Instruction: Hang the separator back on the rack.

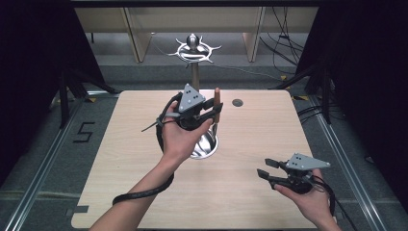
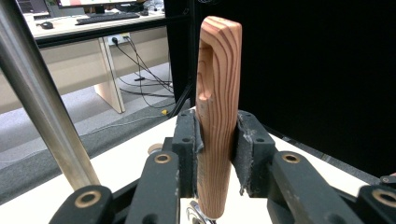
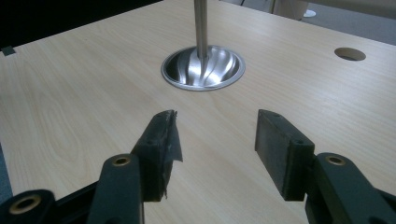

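Note:
My left gripper [image 1: 216, 112] is raised above the middle of the table and is shut on a wooden handle [image 1: 217, 97] that stands upright. In the left gripper view the handle [image 2: 218, 93] has striped grain and a long slot near its top, and both pads [image 2: 243, 149] press its sides. A bit of shiny metal [image 2: 198, 215] shows at its lower end. A steel stand with a round base [image 1: 206, 145] and a thin pole [image 2: 39, 98] rises just beside it. My right gripper [image 1: 268, 170] hovers open low at the front right, with nothing between its jaws [image 3: 215, 135].
The stand's pole carries a ring of curved hooks [image 1: 194, 49] at the top, beyond the table's far edge. A round cable hole [image 1: 237, 102] sits in the light wood table [image 1: 260, 144] at the back. Dark curtains flank both sides. Cables lie on the floor behind.

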The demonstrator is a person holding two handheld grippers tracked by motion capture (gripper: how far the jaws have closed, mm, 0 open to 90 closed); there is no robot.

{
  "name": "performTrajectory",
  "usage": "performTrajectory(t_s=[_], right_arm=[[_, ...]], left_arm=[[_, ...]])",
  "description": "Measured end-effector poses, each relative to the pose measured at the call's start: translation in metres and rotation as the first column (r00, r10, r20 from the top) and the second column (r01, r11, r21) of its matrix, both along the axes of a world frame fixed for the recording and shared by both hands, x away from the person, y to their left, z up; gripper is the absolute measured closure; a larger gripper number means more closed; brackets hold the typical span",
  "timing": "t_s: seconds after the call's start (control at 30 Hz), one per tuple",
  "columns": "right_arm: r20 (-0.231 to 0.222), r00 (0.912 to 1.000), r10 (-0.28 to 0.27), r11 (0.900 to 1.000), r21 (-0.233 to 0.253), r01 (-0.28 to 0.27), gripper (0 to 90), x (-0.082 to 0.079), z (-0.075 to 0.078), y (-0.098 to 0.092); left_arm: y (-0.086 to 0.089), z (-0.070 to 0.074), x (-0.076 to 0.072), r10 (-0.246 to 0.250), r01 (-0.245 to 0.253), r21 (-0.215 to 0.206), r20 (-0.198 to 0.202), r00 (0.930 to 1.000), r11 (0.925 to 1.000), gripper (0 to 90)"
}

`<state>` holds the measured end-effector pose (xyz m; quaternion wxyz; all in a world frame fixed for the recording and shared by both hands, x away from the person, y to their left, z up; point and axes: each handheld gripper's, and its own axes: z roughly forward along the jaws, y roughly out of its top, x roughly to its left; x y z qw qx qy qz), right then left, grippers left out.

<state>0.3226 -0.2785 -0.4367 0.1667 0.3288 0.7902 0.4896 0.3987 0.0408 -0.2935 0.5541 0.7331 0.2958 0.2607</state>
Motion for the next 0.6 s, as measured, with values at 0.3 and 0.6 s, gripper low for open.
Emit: performTrajectory(t_s=[0.3, 0.6], right_arm=[[0.014, 0.9999, 0.009, 1.000, -0.012, -0.009, 48.8, 0.0011, -0.0001, -0.0001], [0.019, 0.9998, 0.007, 1.000, -0.014, -0.007, 48.8, 0.0014, -0.0002, -0.0003]], left_arm=[[0.0004, 0.0037, 0.0023, 0.006, -0.006, 0.001, 0.007, 1.0000, 1.0000, 71.4], [-0.0006, 0.0095, 0.0034, 0.007, -0.007, 0.000, 0.016, 0.9998, 1.0000, 71.4]])
